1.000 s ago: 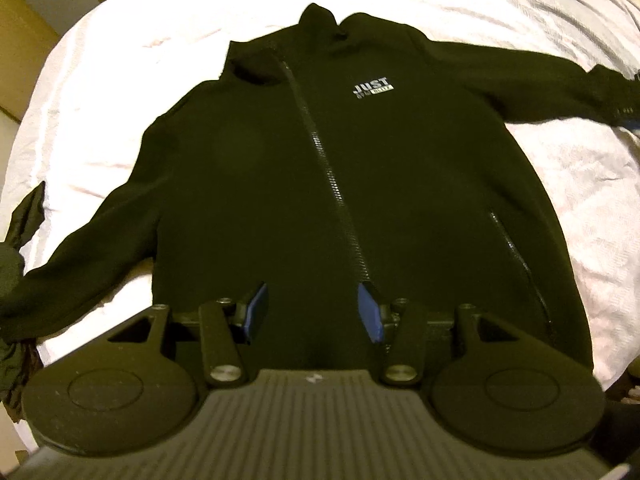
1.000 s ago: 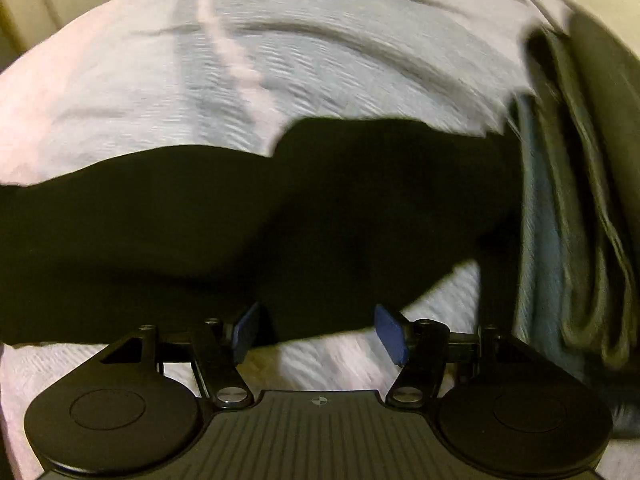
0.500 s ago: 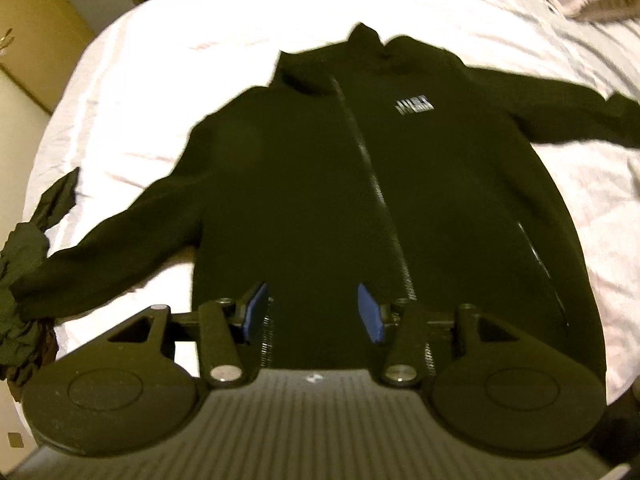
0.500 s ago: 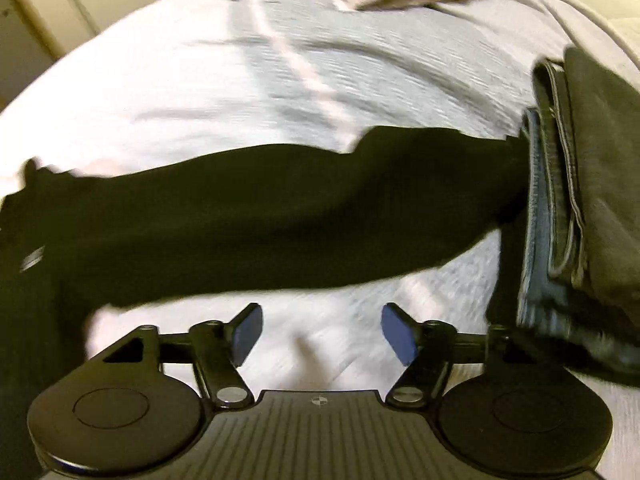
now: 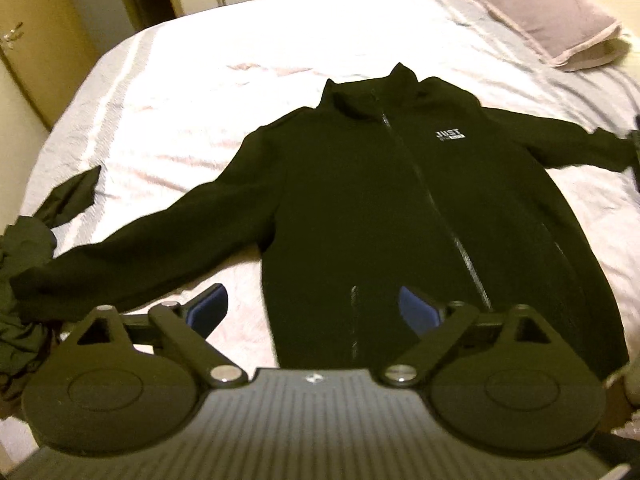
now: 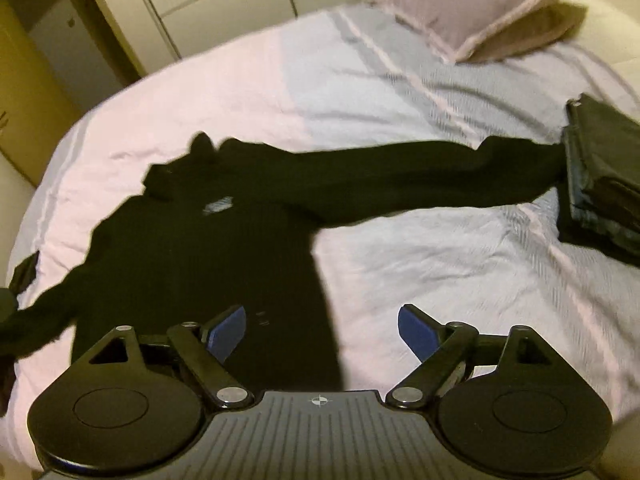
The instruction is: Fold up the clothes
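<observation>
A black zip-up jacket point(image 5: 380, 200) with a small white chest logo lies flat and face up on the bed, both sleeves spread out to the sides. It also shows in the right wrist view point(image 6: 208, 256), its sleeve point(image 6: 420, 184) reaching right. My left gripper point(image 5: 314, 312) is open and empty above the jacket's lower left hem. My right gripper point(image 6: 322, 330) is open and empty above the jacket's lower right edge.
The bed has a white and pale-striped cover point(image 5: 200, 92). A pillow point(image 6: 472, 12) lies at the head. A stack of folded dark clothes point(image 6: 604, 176) sits at the right, touching the sleeve cuff. Crumpled dark garments point(image 5: 28, 264) lie at the left bed edge.
Both grippers pulled back and up from the jacket and opened wider. The right gripper swung left from the sleeve to the jacket's lower right edge. The jacket has not moved.
</observation>
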A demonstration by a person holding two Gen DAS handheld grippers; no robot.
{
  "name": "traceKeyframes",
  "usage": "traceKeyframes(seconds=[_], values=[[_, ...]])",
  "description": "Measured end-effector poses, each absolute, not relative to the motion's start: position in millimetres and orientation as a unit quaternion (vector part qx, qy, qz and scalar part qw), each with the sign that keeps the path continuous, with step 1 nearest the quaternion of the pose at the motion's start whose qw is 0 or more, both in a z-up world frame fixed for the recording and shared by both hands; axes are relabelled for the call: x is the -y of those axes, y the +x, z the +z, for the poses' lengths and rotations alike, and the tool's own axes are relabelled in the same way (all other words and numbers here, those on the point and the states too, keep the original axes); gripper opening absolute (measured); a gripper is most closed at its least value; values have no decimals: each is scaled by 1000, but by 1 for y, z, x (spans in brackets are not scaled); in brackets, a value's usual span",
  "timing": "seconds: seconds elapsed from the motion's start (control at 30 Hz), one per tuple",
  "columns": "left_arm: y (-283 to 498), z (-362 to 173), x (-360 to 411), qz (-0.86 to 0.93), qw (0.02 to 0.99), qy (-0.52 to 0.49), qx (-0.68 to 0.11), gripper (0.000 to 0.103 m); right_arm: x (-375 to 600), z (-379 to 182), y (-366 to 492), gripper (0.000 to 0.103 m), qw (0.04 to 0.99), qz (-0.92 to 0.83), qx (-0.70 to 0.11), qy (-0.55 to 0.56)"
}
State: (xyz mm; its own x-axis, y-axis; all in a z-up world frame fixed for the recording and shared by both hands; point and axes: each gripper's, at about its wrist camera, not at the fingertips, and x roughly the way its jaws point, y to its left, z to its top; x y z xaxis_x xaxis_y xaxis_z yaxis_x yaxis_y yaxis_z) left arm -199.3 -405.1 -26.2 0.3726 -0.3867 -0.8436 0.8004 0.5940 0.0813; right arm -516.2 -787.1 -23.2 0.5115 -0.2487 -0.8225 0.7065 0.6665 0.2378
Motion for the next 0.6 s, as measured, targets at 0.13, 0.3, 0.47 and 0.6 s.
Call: traceKeyframes(seconds=[0.13,0.3,0.47,0.6], values=[[-188,-13,351,-383,792,249,-405,90,704,-9,-503,92,806,-306,-407,303],[-178,-3,304,-380,795,227,-415,90,633,14,-475,93,811,-294,-429,268],[-184,1,287,-380,794,220,-420,90,592,31,-457,94,819,-286,-451,210],[-201,7,290,-392,788,235,-413,90,571,39,-452,94,826,-269,-459,184]])
